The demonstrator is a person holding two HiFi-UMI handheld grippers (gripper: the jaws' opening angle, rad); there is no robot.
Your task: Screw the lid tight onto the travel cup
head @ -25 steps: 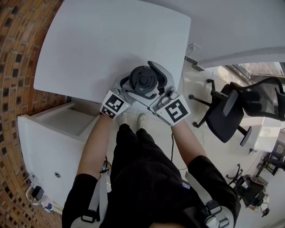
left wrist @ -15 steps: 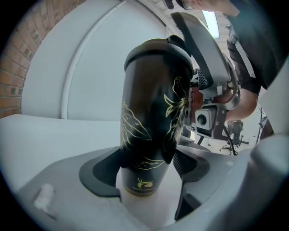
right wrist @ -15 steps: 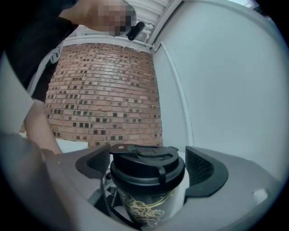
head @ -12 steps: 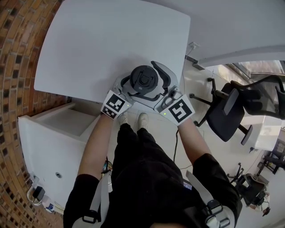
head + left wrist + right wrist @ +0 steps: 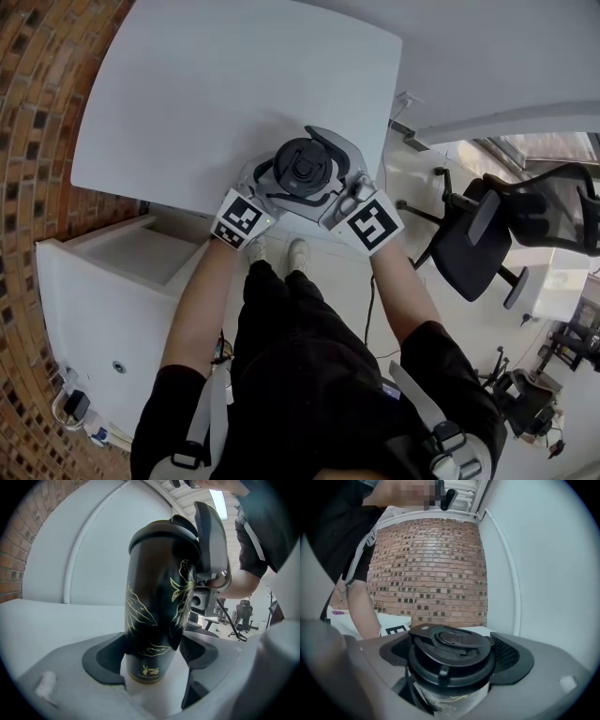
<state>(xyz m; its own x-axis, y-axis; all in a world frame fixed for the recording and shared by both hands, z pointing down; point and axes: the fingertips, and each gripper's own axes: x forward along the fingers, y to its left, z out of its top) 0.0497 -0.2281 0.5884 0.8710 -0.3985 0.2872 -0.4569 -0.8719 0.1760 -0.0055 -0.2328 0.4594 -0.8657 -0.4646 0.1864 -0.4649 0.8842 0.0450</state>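
Left gripper [image 5: 150, 657]: jaws closed on the lower body of the black travel cup [image 5: 157, 597]. Cup upright at the near edge of the white table [image 5: 225, 84]. Black lid [image 5: 449, 646] sits on cup top. Right gripper [image 5: 452, 660]: jaws clamped round the lid's rim.

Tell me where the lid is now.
Head view centre: the lid sits on the travel cup at the white table's near edge, the right gripper clamping it.

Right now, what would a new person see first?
A black travel cup with gold leaf drawings is at the near edge of the white table. The left tongs squeeze its lower part while the right tongs grip its black lid on top.
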